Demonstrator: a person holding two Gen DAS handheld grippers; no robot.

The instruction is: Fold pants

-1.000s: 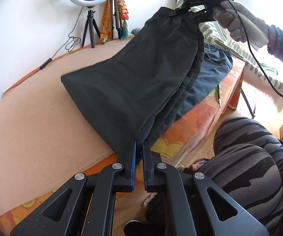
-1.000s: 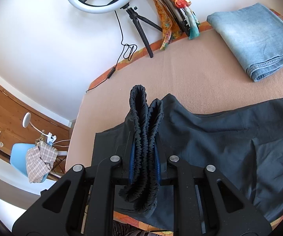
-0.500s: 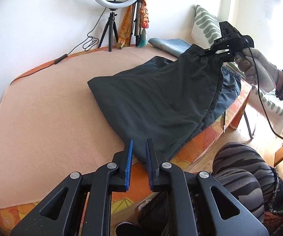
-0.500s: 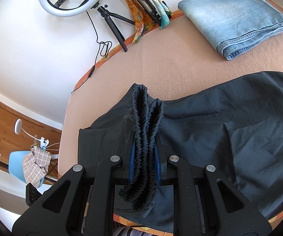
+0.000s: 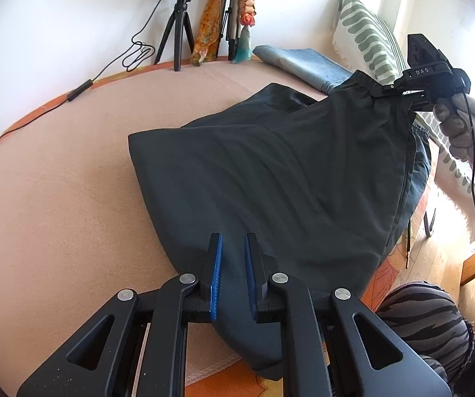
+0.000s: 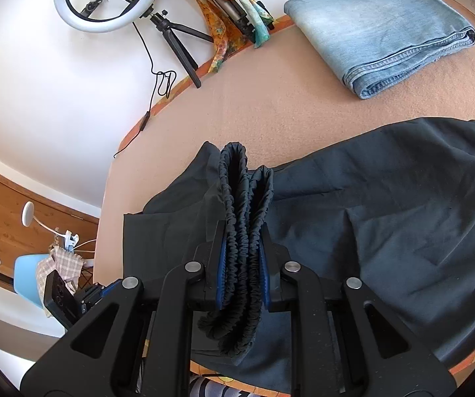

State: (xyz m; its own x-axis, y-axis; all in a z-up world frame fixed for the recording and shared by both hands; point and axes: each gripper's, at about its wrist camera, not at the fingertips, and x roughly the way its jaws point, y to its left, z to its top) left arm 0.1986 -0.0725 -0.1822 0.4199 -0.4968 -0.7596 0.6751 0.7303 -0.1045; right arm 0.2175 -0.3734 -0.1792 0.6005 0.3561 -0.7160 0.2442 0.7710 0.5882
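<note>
Dark grey pants (image 5: 270, 172) lie spread on the peach blanket (image 5: 55, 198), one end lifted off it. My right gripper (image 6: 244, 228) is shut on the bunched elastic waistband (image 6: 240, 198), which folds up between its blue pads. In the left wrist view that right gripper (image 5: 399, 91) holds the waistband up at the right, in a gloved hand (image 5: 462, 125). My left gripper (image 5: 233, 236) hovers over the near end of the pants. Its jaws stand a narrow gap apart, with nothing pinched between them.
Folded blue jeans (image 6: 379, 29) lie at the far side of the bed. A ring light on a tripod (image 6: 105, 0) and coloured scarves (image 6: 230, 6) stand by the wall. A striped pillow (image 5: 366, 33) is at the right. The person's striped leg (image 5: 425, 317) is beside the orange bed edge.
My left gripper let go of the pants' hem and moved in over the fabric. The right gripper came down, so the pants now lie flatter on the bed.
</note>
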